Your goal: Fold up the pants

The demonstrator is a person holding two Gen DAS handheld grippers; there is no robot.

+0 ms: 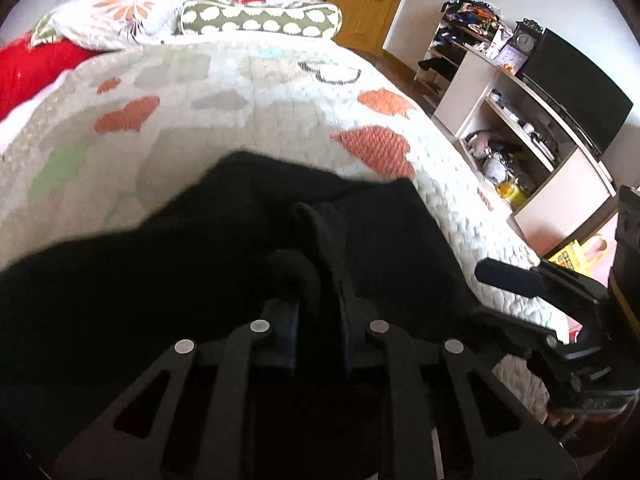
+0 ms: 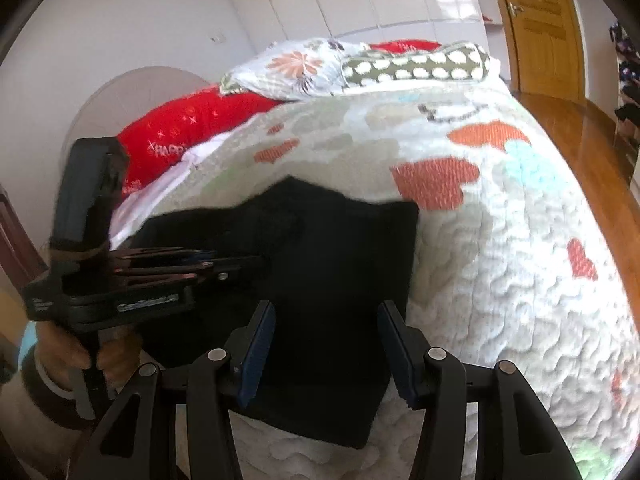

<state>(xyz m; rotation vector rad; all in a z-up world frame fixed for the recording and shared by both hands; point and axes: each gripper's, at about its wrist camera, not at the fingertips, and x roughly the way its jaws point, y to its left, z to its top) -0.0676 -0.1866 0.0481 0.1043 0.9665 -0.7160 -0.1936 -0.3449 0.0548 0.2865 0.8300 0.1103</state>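
The black pants [image 2: 320,280] lie bunched on the quilted bedspread [image 2: 500,280] of the bed, at its near end, directly ahead of and beneath both pairs of fingers.

The left gripper [image 1: 318,280] has its fingers drawn nearly together on a raised ridge of the black cloth; a dark fold stands up between them and curls over the left one, so they are clamped on the pants. The rest of the garment spreads out to the left of these fingers and ahead of them, where its far edge meets the bedspread's orange heart patches.

The right gripper [image 2: 326,344] holds its blue-padded fingers [image 2: 260,344] well apart. The pants lie below and between them, but neither pad presses on the cloth. The garment's right edge runs just inside the right finger, with bare quilt beyond it.

In the right wrist view the left gripper shows from the side to the left of the fingers, with a person's hand [image 2: 76,352] wrapped round its handle.

Far ahead of both pairs of fingers, at the head of the bed, are a floral pillow [image 2: 296,68], a dotted bolster [image 2: 416,64] and a red cushion [image 2: 188,128].
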